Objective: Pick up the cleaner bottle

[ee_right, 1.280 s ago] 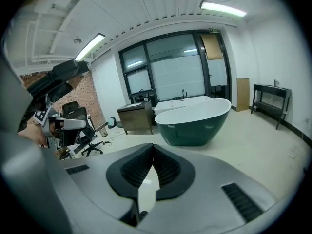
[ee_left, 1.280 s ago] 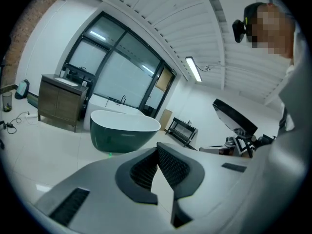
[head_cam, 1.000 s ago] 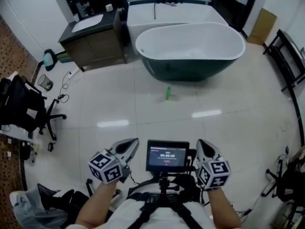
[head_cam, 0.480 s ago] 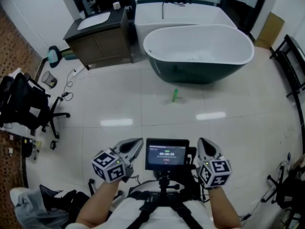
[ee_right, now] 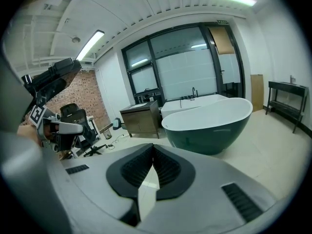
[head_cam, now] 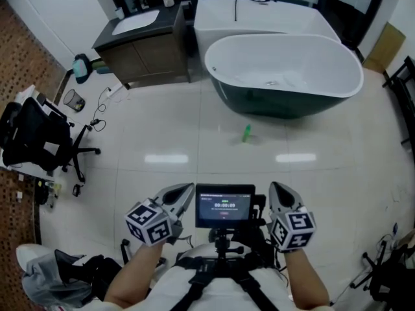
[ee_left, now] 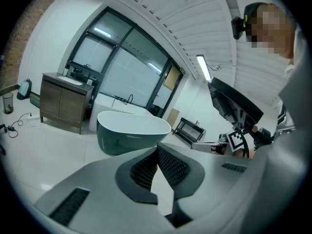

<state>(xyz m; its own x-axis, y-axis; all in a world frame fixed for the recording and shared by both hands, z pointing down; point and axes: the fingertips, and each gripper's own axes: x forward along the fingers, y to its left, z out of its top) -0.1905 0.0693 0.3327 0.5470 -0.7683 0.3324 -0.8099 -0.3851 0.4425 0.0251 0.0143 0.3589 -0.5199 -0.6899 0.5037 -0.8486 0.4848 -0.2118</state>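
Both grippers held low and closed, the cleaner bottle out on the floor ahead.

In the head view you hold the left gripper [head_cam: 187, 190] and the right gripper [head_cam: 277, 190] side by side in front of your body, on either side of a small screen [head_cam: 225, 206], both pointing forward and a little down. The green cleaner bottle [head_cam: 246, 133] stands upright on the pale tiled floor [head_cam: 194, 154], well apart from both grippers and just in front of the dark-sided bathtub [head_cam: 285, 41]. A wooden cabinet [head_cam: 152, 50] sits left of the tub and an office chair [head_cam: 32, 141] at the far left. In the left gripper view your ribbed pads [ee_left: 168, 165] meet at the tips, the tub and cabinet beyond them. In the right gripper view the jaws are likewise pressed together, facing the tub, with a brick wall [ee_right: 78, 91] at the left.
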